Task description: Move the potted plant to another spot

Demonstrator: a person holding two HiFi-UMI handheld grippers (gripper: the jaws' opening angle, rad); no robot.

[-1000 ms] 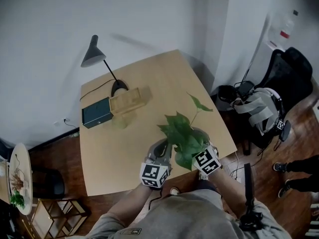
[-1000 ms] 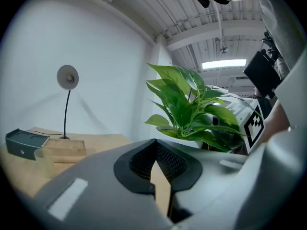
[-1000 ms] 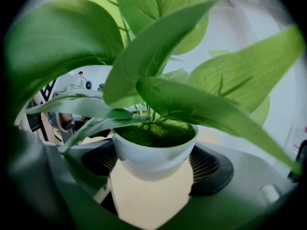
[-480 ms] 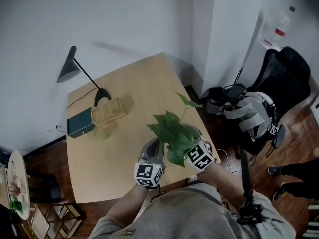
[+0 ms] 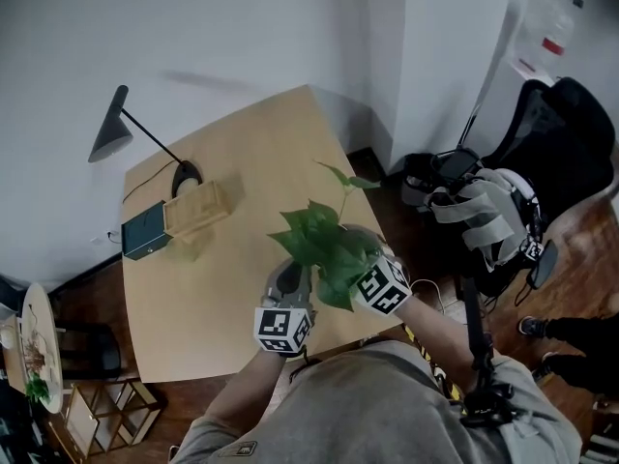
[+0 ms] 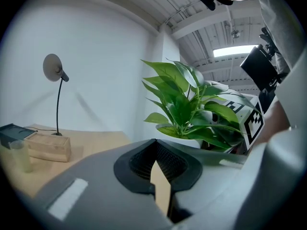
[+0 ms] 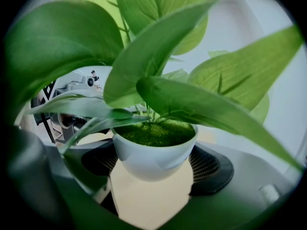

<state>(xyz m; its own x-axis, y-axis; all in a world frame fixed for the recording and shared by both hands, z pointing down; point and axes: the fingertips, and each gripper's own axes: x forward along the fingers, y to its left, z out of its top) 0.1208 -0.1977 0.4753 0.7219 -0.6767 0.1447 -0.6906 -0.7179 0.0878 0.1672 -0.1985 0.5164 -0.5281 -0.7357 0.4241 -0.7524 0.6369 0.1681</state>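
Between the right gripper's [image 7: 153, 166] fingers [image 7: 208, 166] sits the white pot [image 7: 152, 150] of the potted plant [image 5: 322, 245], with 1 dark ribbed pad against each side of the bowl. I read that as a pinch on the pot. Green moss fills the pot just above the pads, and broad leaves [image 7: 192, 102] rise from it and cover most of that gripper's view. Below the fingertips I see tan table [image 5: 242, 162] surface, but I cannot tell whether the pot's base touches it.

On the left gripper [image 6: 154, 142], the 2 fingers [image 6: 180, 164] are pressed together at the tips with nothing between them. The plant stands ahead and to the right of those tips, close by, and the right gripper's marker cube [image 6: 252, 121] shows just behind the leaves.

From the head view, both grippers flank the plant over the table's near right corner, the left one just beside the foliage.

Well off to the left of the left fingertips, near the wall, stand a desk lamp [image 5: 111, 135], a wooden block [image 5: 198, 211] and a dark green box [image 5: 145, 232] touching the block. A pale translucent cup [image 6: 19, 155] stands just in front of the block.
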